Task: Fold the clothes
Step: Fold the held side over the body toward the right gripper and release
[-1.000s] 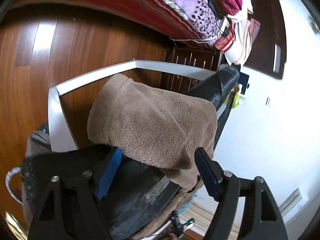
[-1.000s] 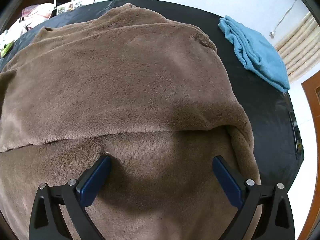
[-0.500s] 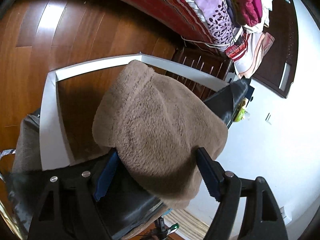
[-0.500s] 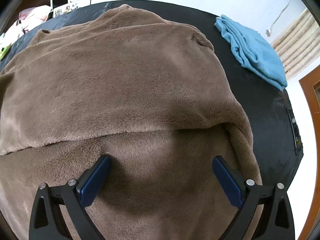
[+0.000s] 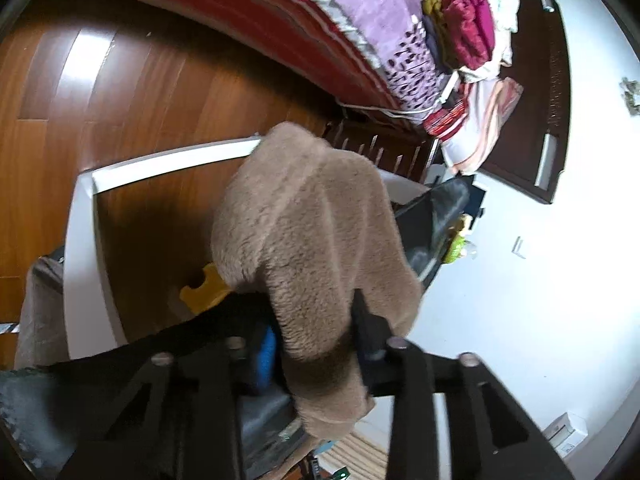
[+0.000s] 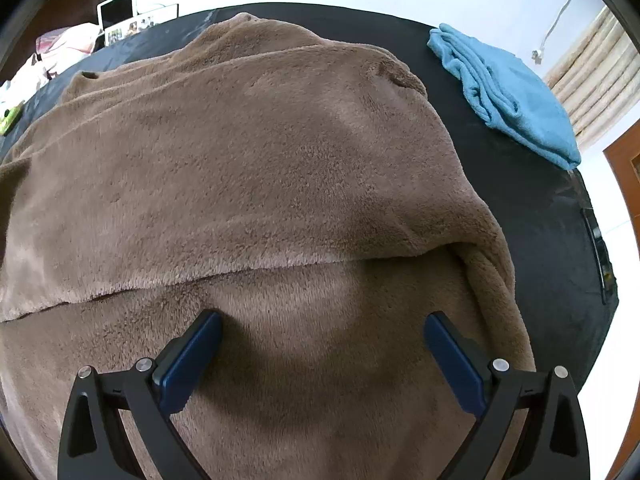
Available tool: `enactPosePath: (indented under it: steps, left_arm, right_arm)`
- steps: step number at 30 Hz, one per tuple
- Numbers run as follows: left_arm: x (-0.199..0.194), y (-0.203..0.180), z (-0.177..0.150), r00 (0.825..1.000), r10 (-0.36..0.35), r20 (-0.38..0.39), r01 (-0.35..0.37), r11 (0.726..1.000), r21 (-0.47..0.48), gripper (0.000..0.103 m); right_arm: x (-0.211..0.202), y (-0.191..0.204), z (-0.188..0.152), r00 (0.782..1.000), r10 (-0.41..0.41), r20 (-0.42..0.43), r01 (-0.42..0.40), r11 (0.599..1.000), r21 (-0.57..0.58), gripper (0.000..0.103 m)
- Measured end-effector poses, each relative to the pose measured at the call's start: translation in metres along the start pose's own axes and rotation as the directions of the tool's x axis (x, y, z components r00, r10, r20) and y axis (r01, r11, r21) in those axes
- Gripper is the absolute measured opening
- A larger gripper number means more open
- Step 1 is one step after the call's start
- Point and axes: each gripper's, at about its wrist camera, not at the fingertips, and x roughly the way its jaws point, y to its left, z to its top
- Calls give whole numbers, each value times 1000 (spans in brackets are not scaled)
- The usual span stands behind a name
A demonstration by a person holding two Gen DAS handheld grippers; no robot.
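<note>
Left gripper (image 5: 316, 344) jaws are closing on a bunched end of the brown fleece garment (image 5: 316, 232) hanging off the counter (image 5: 432, 216) edge; fabric is between them. Right gripper (image 6: 320, 356) is held wide, tips pressed on the fleece spread over the counter, nothing pinched. Risks: only a thin outer tuft may be caught and slip on lift; several layers may be taken together, skewing the fold; the blue towel (image 6: 508, 96) nearby could be dragged.

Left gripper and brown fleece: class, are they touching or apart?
Touching. The left wrist view shows the left gripper with jaws closing on a bunched fold of the brown fleece, pads pressed into it.
</note>
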Motion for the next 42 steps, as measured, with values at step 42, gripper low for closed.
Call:
enactPosePath:
  steps: [42]
  left_arm:
    - [156, -221, -389, 995, 37, -91, 47, 629, 776, 18]
  right_arm:
    - [-47, -95, 1, 901, 406, 152, -392, 913, -114, 102]
